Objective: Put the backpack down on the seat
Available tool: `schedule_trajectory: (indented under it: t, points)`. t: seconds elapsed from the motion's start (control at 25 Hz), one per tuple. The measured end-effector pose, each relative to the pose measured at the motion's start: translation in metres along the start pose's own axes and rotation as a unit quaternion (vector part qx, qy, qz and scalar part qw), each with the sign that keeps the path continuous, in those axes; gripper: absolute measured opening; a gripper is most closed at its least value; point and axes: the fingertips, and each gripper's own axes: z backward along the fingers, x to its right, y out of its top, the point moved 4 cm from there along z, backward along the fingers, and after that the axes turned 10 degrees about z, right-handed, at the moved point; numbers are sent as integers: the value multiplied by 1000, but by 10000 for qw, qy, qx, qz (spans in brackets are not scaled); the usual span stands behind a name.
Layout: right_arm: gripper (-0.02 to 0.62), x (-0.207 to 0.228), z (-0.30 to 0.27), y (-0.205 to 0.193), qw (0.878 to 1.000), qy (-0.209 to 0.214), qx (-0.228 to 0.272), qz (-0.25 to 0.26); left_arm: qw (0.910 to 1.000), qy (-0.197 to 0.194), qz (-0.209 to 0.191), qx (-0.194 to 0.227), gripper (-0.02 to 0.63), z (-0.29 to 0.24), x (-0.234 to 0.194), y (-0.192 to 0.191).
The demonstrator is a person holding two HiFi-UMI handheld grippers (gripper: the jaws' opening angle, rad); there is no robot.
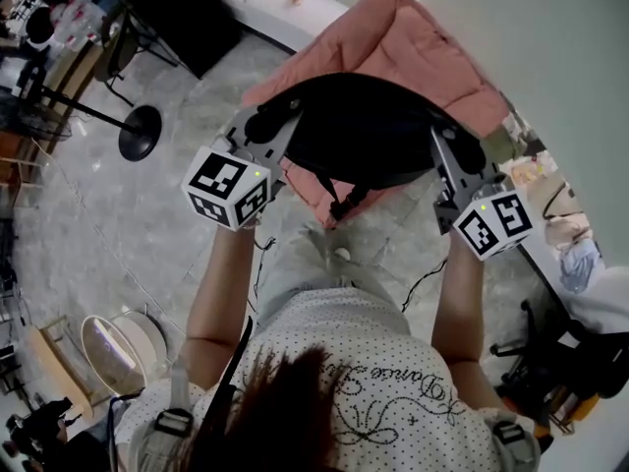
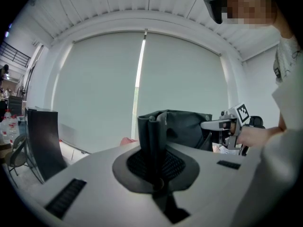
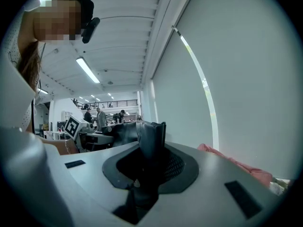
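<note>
Not done yet, I'd say. The backpack (image 1: 364, 131) hangs between the two grippers in the upper middle of the head view, right over the pink seat (image 1: 413, 42), and it doesn't look like it's resting on it. The left gripper (image 1: 267, 124) has its jaws pinched tight on the bag's left edge. The right gripper (image 1: 454, 155) is clamped on a thicker bit at the right edge. What's left: lower it and let go.

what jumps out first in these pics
A black backpack fills the middle of the head view, pinched at either side by the left tongs and right tongs. Behind it in that view spreads a pink seat, against the pale wall.
</note>
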Motion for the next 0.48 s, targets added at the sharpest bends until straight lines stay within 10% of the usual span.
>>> schedule_trajectory:
  t: [0.48]
  points:
    - [83, 60, -105, -13, 9968, -748, -211, -178, 9970, -713, 79, -303, 9, -106, -114, 22]
